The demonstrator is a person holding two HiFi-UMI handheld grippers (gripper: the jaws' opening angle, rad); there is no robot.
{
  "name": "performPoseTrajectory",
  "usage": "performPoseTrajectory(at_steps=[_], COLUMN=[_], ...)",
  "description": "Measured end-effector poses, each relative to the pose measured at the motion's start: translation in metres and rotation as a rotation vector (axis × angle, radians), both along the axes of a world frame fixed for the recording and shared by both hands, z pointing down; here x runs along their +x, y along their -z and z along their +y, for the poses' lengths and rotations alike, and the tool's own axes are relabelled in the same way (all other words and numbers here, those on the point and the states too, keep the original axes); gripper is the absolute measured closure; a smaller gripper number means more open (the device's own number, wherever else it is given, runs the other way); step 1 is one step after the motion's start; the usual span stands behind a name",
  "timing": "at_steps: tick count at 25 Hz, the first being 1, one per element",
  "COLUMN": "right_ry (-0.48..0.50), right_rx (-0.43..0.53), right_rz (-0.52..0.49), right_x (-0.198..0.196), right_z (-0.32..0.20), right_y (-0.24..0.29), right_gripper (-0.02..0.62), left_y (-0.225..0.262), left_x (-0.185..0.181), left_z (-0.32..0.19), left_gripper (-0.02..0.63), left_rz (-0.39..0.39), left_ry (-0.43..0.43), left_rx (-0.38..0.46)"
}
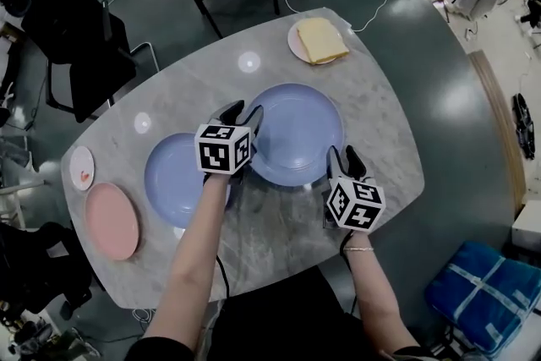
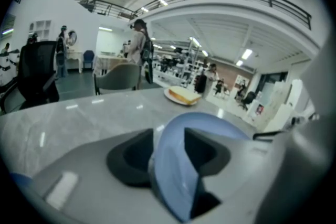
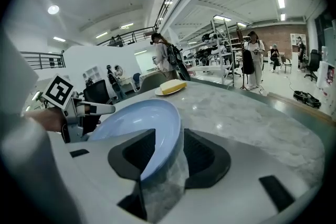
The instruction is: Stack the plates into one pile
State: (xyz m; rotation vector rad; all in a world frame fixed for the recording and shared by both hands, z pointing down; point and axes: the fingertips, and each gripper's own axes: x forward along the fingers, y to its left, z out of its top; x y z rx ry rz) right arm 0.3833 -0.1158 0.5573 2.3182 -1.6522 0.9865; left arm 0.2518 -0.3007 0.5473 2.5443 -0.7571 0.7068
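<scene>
1. L gripper: my view down its jaws shows them apart, with the left rim of the big blue plate standing between them. There is a gap on each side of the rim, so no clamp.
2. R gripper: jaws also apart. The near-right rim of the same plate sits between them, pads not pressing as far as I can see.
3. Big blue plate: lies flat at approx. the middle of the table, w/ one gripper on either side of it.
4. Small blue plate: flat, just left of the big one. The L gripper's cube covers the spot where the two rims meet, so I can't tell if they touch or overlap.
5. Pink plate: near-left corner, beside the small blue plate but apart from it.
6. White dish: at the left edge, just beyond the pink plate, w/ a small red speck on it.
7. Far plate: at the far edge, well apart from the rest, w/ a slab of bread on it.
8. No pile yet: every plate lies singly on the table.
</scene>
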Motion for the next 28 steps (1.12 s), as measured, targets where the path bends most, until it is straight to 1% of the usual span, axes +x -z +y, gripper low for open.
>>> performPoseTrajectory(at_steps=[6,8,10,14,15,18,21,25,28], right_ry=[0.012,0.024,0.028,-0.012,-0.021,-0.05,-0.052,0.01,0.083], right_rx=[-0.062,-0.074,-0.08,-0.076,-0.074,-0.054,-0.026,0.019,0.045], right_rz=[-0.04,-0.048,-0.056,-0.079,-0.084,-0.1,-0.098,-0.094,-0.1], right_x=[-0.004,-0.005,-0.005,0.003,0.006,0.015,0.018,0.004,-0.022], right_z=[-0.002,-0.004,-0.005,-0.005,-0.004,-0.001,-0.005,-0.013,-0.026], right_y=[-0.016,-0.018,-0.019,-0.018,-0.016,-0.004,0.015,0.045,0.064], right_gripper=[0.445,0.445,0.445,0.445,0.445,0.446,0.458,0.474,0.476], left_y=[-0.024,-0.03,-0.033,-0.029,-0.026,-0.009,0.013,0.053,0.077], left_x=[0.011,0.014,0.015,0.018,0.019,0.019,0.011,-0.015,-0.05], left_z=[-0.001,0.002,0.004,0.01,0.013,0.022,0.025,0.024,0.023], left_gripper=[0.425,0.425,0.426,0.428,0.428,0.428,0.428,0.43,0.43], left_rz=[-0.082,-0.098,-0.102,-0.078,-0.074,-0.073,-0.036,0.034,0.042], left_ry=[-0.023,-0.027,-0.023,-0.019,-0.02,-0.018,0.017,0.093,0.158], left_rx=[-0.061,-0.088,-0.109,-0.137,-0.131,-0.075,-0.067,-0.039,0.001])
